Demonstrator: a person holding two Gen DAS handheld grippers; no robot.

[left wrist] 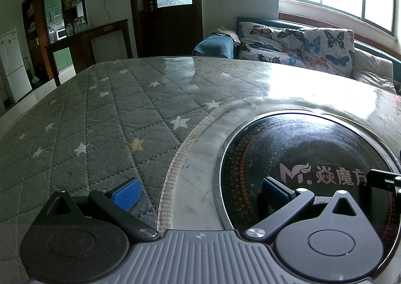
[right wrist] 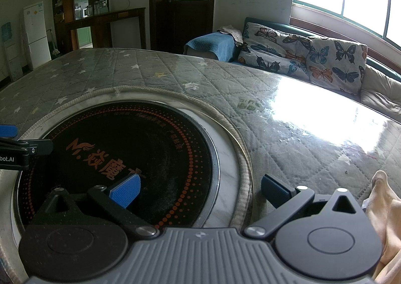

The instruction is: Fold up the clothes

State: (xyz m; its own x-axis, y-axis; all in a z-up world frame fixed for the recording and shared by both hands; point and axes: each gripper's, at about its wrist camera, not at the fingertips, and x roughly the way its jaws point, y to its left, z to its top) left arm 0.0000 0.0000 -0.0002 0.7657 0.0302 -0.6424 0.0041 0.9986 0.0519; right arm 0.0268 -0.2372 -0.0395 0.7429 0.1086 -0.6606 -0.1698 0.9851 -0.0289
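- Left gripper (left wrist: pixel 199 192): jaws wide apart, empty, above the black induction cooktop (left wrist: pixel 313 158) sunk into the table.
- Right gripper (right wrist: pixel 199 191): jaws apart, empty.
- Peach garment (right wrist: pixel 386 221) lies just right of it, on the quilted star-print table cover (right wrist: pixel 288 133).

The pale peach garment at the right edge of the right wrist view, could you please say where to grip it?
Grip the raised fold at its upper tip, where the pale peach garment bunches above the quilted cover. Bring the open right gripper in from the left; the rest runs out of view.
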